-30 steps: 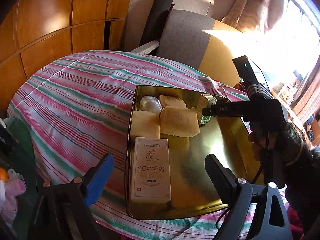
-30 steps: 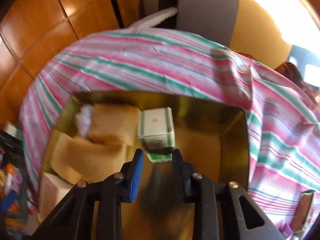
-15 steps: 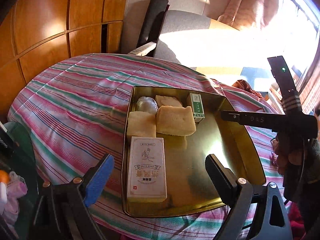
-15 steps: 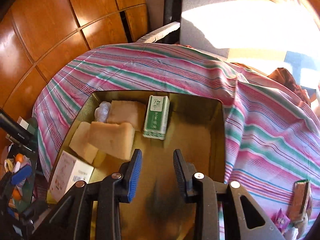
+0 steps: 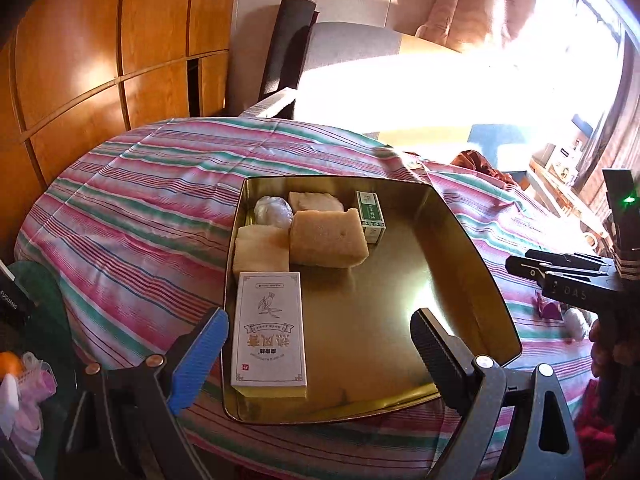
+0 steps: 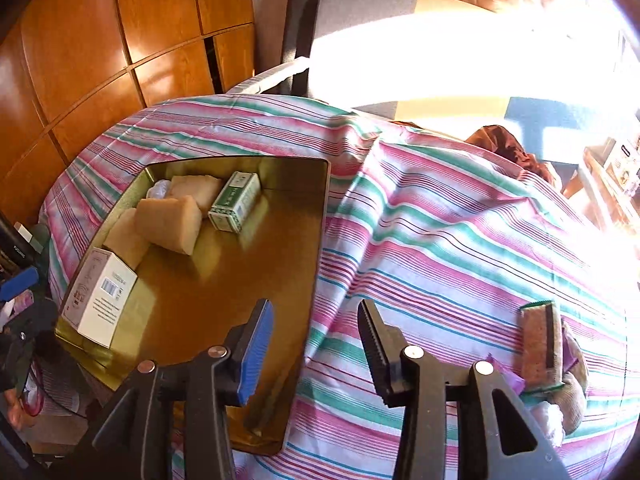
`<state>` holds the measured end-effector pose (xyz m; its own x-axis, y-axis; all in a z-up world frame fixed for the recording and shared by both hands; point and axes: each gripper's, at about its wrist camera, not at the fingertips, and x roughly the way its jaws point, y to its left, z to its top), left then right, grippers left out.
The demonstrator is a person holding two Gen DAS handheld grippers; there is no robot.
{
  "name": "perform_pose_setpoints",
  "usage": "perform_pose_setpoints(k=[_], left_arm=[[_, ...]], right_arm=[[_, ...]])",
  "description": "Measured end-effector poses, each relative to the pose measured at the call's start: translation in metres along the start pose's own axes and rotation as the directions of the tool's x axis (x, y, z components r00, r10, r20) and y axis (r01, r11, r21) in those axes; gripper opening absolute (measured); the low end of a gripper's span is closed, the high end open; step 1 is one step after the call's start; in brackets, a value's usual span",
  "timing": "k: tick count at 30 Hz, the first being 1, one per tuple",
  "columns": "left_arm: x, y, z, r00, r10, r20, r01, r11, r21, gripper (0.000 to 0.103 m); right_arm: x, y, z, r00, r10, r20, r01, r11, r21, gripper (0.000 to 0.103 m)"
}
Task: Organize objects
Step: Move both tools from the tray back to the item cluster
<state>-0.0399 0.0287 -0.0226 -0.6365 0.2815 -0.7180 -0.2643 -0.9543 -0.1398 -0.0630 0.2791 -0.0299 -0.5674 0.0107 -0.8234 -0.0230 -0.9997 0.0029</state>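
A: What do we see between our left fingers (image 5: 316, 344)?

B: They stand wide apart and grip nothing. Between them and just ahead lies the gold tray (image 5: 460, 240) on the striped desk (image 5: 132, 208). The white box (image 5: 270, 328) lies flat in the tray just ahead of the blue left finger.

A: And further ahead?

B: Beyond the white box we see tan blocks (image 5: 326, 238) packed together, a clear wrapped lump (image 5: 272, 210) at the far left corner, and the green box (image 5: 371, 216) touching the right side of the blocks.

A: Our right fingers (image 6: 316, 354)?

B: Their jaws are opening, with nothing between them but cloth. The tray's right rim (image 6: 320, 232) runs just ahead of the blue finger, so the tray sits ahead and left. The green box (image 6: 235, 202) lies there on its side, well apart from the fingers.

A: Anything to the right?

B: A brown sponge (image 6: 540, 344) with a green edge lies just right of the black finger, among small wrapped bits we cannot make out.
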Motion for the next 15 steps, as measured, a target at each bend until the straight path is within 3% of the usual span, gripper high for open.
perform_pose_setpoints(k=[9, 12, 15], left_arm=[[0.000, -0.022, 0.000, 1.000, -0.020, -0.005, 0.020, 0.998, 0.054, 0.093], [0.000, -0.032, 0.000, 1.000, -0.031, -0.007, 0.031, 0.997, 0.076, 0.093], [0.001, -0.045, 0.003, 0.999, -0.050, -0.010, 0.051, 0.994, 0.094, 0.093]], right_arm=[[-0.030, -0.103, -0.036, 0.992, -0.128, 0.013, 0.123, 0.972, 0.199, 0.055], [-0.042, -0.146, -0.054, 0.981, -0.193, 0.025, 0.176, 0.934, 0.312, 0.057], [-0.055, -0.195, -0.076, 0.967, -0.254, 0.038, 0.206, 0.857, 0.472, 0.063]])
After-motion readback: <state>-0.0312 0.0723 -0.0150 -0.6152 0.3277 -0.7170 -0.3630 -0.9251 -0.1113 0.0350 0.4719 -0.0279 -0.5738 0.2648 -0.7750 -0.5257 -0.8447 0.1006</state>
